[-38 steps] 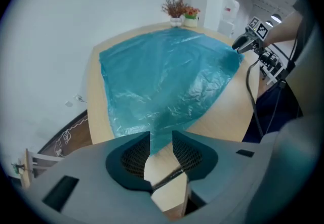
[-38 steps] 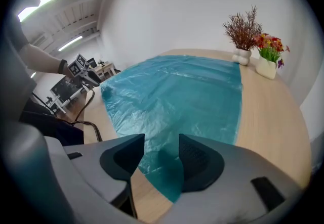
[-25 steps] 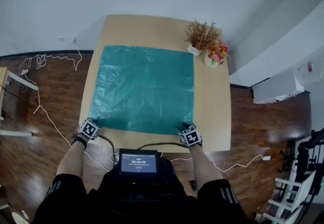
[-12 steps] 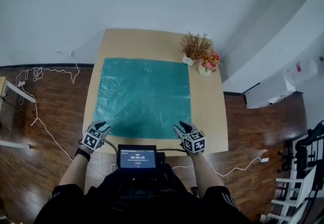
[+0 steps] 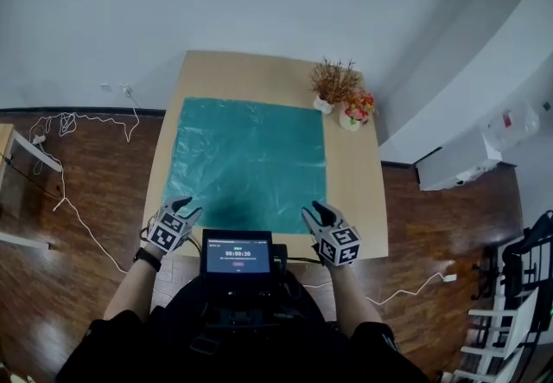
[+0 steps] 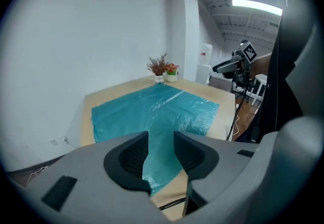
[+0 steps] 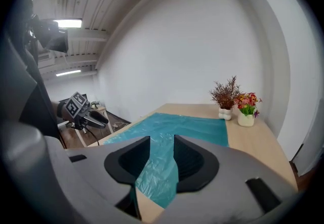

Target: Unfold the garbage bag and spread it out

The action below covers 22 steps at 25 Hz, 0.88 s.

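The teal garbage bag [image 5: 246, 161] lies unfolded and flat on the wooden table [image 5: 352, 191], covering most of its top. My left gripper [image 5: 183, 205] hangs above the bag's near left corner, open, with nothing between its fingers. My right gripper [image 5: 313, 210] hangs above the near right corner, also open and empty; its jaws have just been closing. In the left gripper view the bag [image 6: 152, 106] shows through the gap of the left gripper [image 6: 161, 138]. In the right gripper view the bag [image 7: 177, 127] lies below the right gripper [image 7: 162, 141].
A white pot of dried plants [image 5: 333, 83] and a small pot of flowers [image 5: 356, 109] stand at the table's far right corner. A small screen [image 5: 237, 253] sits at my chest. White cables [image 5: 73, 200] trail over the wooden floor at left.
Both grippers have lifted off the bag's near corners and drawn back toward me. The bag stays flat on the table.
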Each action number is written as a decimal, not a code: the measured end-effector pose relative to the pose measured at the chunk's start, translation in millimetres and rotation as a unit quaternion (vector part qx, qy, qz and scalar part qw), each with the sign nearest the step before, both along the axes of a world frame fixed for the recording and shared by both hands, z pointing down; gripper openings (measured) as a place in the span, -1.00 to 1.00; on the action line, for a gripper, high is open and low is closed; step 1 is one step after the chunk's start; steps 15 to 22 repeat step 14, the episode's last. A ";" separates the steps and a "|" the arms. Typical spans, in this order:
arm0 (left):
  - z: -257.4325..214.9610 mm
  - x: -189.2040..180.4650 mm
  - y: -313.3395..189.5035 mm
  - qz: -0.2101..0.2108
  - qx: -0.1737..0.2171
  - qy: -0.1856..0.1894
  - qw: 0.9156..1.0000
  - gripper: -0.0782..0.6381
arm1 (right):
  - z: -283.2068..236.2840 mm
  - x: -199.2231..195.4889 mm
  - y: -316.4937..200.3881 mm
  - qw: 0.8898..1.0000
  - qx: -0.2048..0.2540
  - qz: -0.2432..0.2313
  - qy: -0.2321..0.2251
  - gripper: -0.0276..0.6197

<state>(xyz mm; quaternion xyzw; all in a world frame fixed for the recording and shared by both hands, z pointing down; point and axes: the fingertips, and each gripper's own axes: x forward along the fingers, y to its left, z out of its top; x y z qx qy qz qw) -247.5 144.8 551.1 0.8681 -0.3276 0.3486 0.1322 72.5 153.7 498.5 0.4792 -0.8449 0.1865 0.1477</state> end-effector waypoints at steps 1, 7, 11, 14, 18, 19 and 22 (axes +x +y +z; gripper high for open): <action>-2.1 -0.5 0.8 0.001 0.001 0.000 1.000 -0.34 | -2.0 0.6 1.8 1.000 0.002 0.001 0.000 -0.39; -15.7 -4.3 -3.3 0.005 0.027 0.000 1.000 -0.34 | -7.4 -0.2 4.1 1.000 0.013 0.006 0.000 -0.39; -16.4 2.1 1.5 -0.001 0.025 0.013 1.000 -0.34 | -8.0 -1.0 9.2 1.000 0.016 0.007 -0.003 -0.39; -11.6 4.4 11.2 0.004 0.012 0.010 1.000 -0.34 | -7.3 -4.7 14.8 1.000 0.016 0.006 0.000 -0.39; -11.6 4.4 11.2 0.004 0.012 0.010 1.000 -0.34 | -7.3 -4.7 14.8 1.000 0.016 0.006 0.000 -0.39; -11.6 4.4 11.2 0.004 0.012 0.010 1.000 -0.34 | -7.3 -4.7 14.8 1.000 0.016 0.006 0.000 -0.39; -11.6 4.4 11.2 0.004 0.012 0.010 1.000 -0.34 | -7.3 -4.7 14.8 1.000 0.016 0.006 0.000 -0.39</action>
